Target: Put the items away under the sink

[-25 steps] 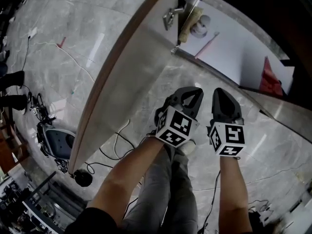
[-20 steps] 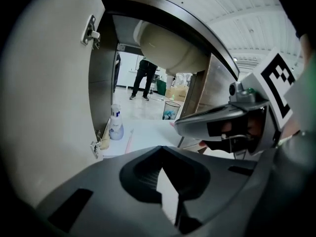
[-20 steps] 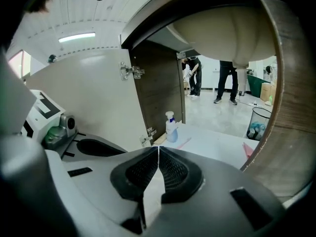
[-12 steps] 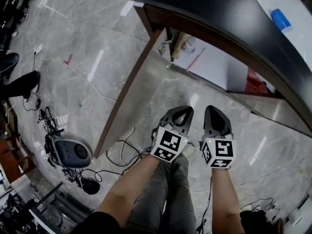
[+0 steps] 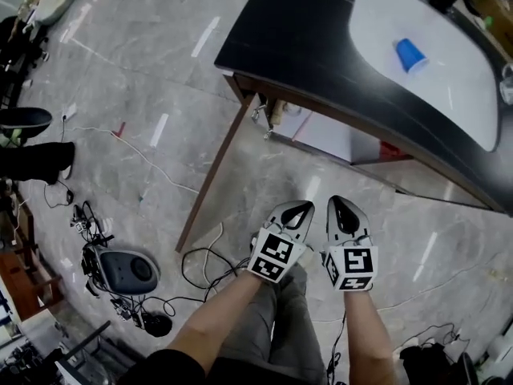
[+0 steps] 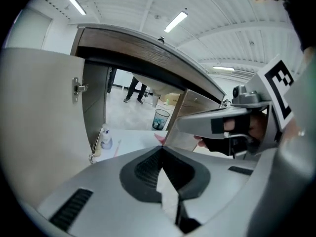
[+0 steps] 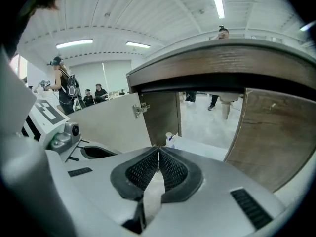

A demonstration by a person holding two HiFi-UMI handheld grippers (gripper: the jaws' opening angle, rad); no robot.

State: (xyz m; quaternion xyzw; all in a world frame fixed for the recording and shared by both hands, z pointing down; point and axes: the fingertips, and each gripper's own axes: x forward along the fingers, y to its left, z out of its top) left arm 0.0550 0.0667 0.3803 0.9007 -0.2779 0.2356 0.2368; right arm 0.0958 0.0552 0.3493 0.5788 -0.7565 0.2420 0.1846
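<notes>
Though held near the open cabinet (image 5: 325, 133), left gripper (image 5: 299, 208) and right gripper (image 5: 337, 204) are pinched together, empty.

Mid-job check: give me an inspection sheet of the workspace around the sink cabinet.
Surface: black countertop with white oval sink basin; grey marble floor.
Job's things: white spray bottle and small red item on the white cabinet shelf; pale cabinet door open.
Clutter: blue cup lying in the basin.
Grippers: left gripper and right gripper shut, empty.
Cables: black cables on the floor beside a grey rounded device.
Surroundings: people standing across the room.
</notes>
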